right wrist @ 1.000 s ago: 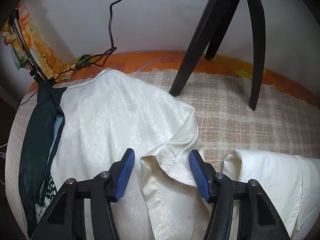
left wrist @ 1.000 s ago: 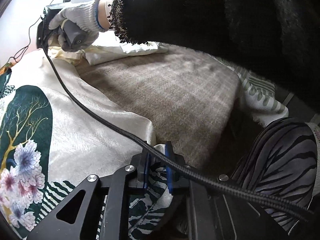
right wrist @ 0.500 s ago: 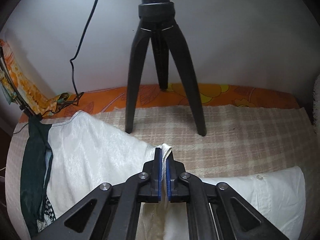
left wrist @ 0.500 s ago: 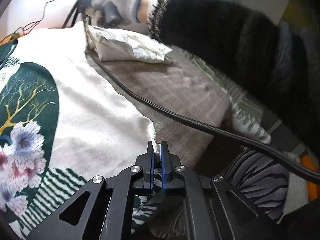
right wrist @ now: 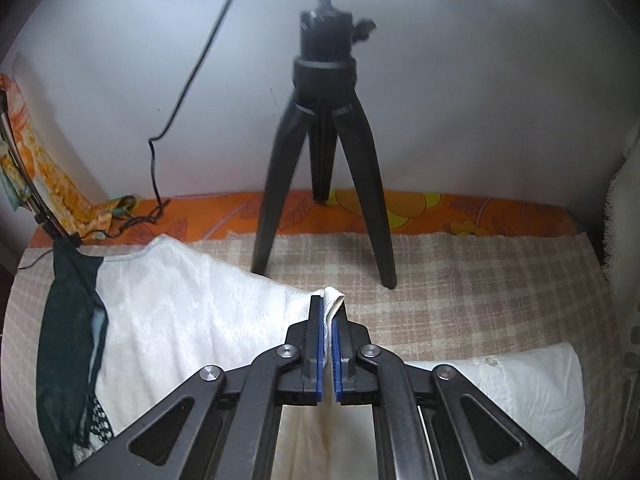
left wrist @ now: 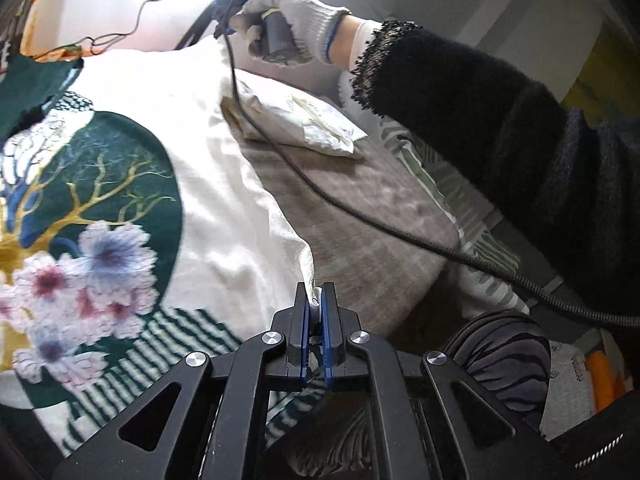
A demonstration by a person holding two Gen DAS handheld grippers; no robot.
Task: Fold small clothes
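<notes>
The cream shirt (left wrist: 224, 184), printed with a dark green panel of gold branches and pink flowers, lies spread on a checked blanket (right wrist: 480, 280) that covers what looks like a bed, its body stretching toward the left and far side of the surface. At its near edge, the left gripper (left wrist: 315, 312) has its blue-padded fingers (left wrist: 305, 320) closed narrowly on a pinch of the cream hem, the cloth showing between the pads. Farther along the same right-hand edge, the right gripper (right wrist: 327, 320) has its fingers likewise closed on a small bunch of cream fabric that pokes up just past the tips; in the left wrist view the gloved right hand (left wrist: 288, 20) grips that tool above the far end of the garment, with a braided cable (left wrist: 360, 216) trailing back across the blanket. Just to the right lies a separate white folded piece (right wrist: 520, 384), near but apart from the held edge, and a black tripod (right wrist: 324, 152) stands behind on the blanket. The step in hand seems to be the first lengthwise fold, both ends of one side edge being pinched. The next move likely calls for lifting both grips together and carrying that edge leftward over the printed front, keeping it taut and level so the fold lands straight and the cable stays free of the cloth.
</notes>
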